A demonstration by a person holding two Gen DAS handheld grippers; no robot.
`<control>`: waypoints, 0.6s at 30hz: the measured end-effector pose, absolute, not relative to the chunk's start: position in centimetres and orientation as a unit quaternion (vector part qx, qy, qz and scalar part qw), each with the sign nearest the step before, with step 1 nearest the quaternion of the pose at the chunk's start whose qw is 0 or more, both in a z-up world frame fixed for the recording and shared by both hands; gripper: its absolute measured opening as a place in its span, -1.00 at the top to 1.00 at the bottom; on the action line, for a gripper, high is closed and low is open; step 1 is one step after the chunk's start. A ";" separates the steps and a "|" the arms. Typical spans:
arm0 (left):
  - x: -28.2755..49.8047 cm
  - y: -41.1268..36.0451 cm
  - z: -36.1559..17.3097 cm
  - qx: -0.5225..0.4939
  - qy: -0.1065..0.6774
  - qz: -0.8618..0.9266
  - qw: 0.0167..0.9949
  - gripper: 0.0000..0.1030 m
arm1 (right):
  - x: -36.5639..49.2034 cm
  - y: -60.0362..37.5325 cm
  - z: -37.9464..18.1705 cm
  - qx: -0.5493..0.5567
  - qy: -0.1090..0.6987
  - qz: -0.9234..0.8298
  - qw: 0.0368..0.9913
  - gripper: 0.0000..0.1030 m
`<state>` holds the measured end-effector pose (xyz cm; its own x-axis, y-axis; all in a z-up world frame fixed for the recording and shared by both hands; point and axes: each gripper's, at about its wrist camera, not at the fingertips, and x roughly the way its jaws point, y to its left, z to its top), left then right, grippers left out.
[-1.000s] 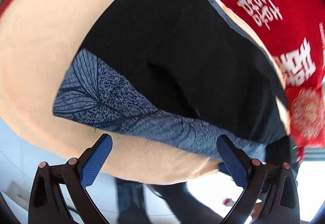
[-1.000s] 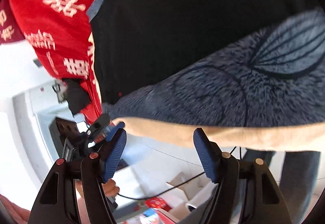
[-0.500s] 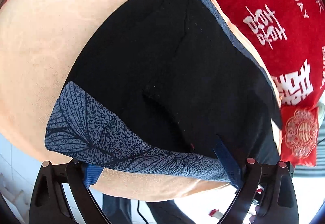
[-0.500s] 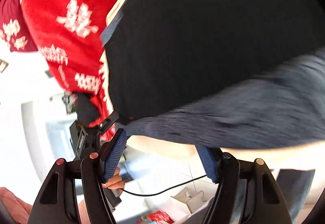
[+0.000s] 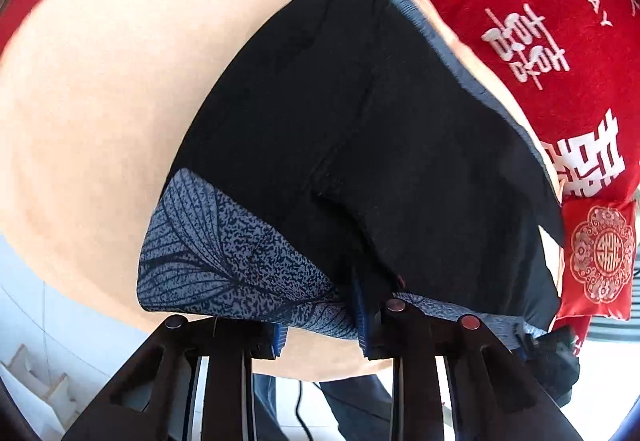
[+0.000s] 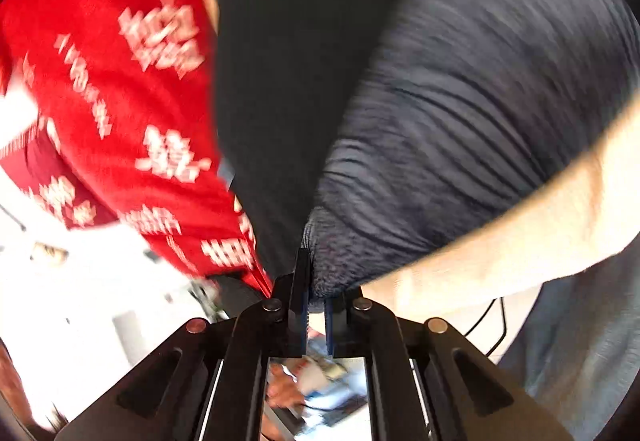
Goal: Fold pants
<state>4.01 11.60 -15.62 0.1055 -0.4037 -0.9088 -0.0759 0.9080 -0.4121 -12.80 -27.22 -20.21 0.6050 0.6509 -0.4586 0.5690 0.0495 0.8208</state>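
Two grippers have hold of one pair of black pants (image 5: 360,129), which lies spread on a round peach-coloured table (image 5: 100,121) with its near edge at the table's rim. That near edge is a grey-blue band (image 5: 208,253) printed with dark leaf veins. The left gripper (image 5: 320,325) has just been closing and now pinches this band, with a fold of the patterned cloth bunched between its blue pads. The right gripper (image 6: 316,305) has also just been closing; in its blurred view the jaws stand narrow, clamped on a small gathered corner of the same grey-blue fabric. Beyond the pants, a red cloth (image 5: 540,21) with white lettering covers the far side of the table, and a small red cushion (image 5: 596,257) with a white round emblem sits at the right edge in the left view. Below the table rim, pale floor, a dark cable and part of a person's legs in jeans show. Judging from this, the fold is only starting: both corners are gripped and nothing is turned over yet. Several things could go wrong. The right grip looks shallow, so the corner may slip out when lifted. If the two hands rise unevenly, the band may twist and the fold land crooked. Dragging could also pull the pants off the table's near edge.
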 end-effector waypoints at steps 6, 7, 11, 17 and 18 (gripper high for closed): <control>7.8 9.4 -9.4 -0.209 0.609 -0.125 0.755 0.45 | -4.3 -30.2 -13.0 0.598 0.490 0.108 0.625 0.88; 9.0 8.6 -8.3 -0.208 0.597 -0.129 0.764 0.45 | -1.7 -31.1 -11.8 0.585 0.493 0.119 0.633 0.88; 16.2 5.4 -6.4 -0.196 0.557 -0.134 0.796 0.45 | 4.7 -33.5 -9.9 0.541 0.511 0.140 0.653 0.85; 26.2 0.5 -11.7 -0.121 0.561 -0.098 0.813 0.45 | 16.6 -36.4 -12.7 0.460 0.572 0.119 0.668 0.81; 27.0 0.1 -12.9 -0.114 0.567 -0.086 0.811 0.44 | 17.1 -36.8 -14.0 0.451 0.580 0.115 0.669 0.81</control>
<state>26.96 0.07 -12.89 0.3427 -0.2698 -0.8999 0.0107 0.9589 -0.2835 17.08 -36.85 -13.96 0.3016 0.6766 -0.6718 0.3686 0.5671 0.7366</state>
